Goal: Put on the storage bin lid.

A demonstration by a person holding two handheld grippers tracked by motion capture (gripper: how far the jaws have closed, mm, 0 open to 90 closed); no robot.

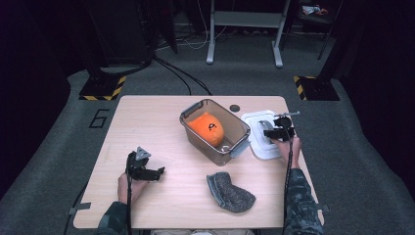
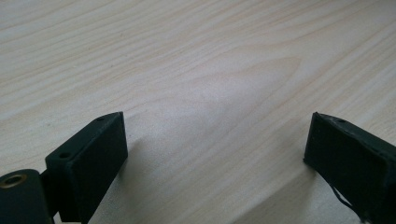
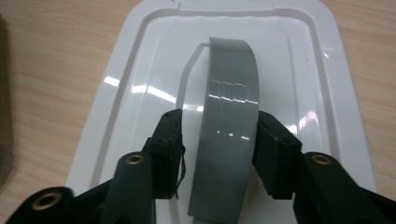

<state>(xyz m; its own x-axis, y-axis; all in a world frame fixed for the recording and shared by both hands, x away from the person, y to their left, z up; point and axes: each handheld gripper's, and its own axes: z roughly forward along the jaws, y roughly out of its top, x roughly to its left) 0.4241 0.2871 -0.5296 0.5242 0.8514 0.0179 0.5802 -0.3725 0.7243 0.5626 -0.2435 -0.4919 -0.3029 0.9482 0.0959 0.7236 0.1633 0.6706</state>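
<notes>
The right gripper [image 3: 218, 140] straddles the grey handle [image 3: 231, 116] of the white lid [image 3: 135, 93], pads at its sides; whether they press I cannot tell. The lid sits near the desk's [image 1: 147, 122] right edge. The left gripper [image 2: 215, 154] rests wide open and empty, with bare desk around it.

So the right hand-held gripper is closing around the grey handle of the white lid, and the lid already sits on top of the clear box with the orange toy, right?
Not quite. The right hand-held gripper does straddle the grey handle, but the white lid lies on the table beside the clear box, which stands open with the orange toy inside. The high view shows it.
</notes>
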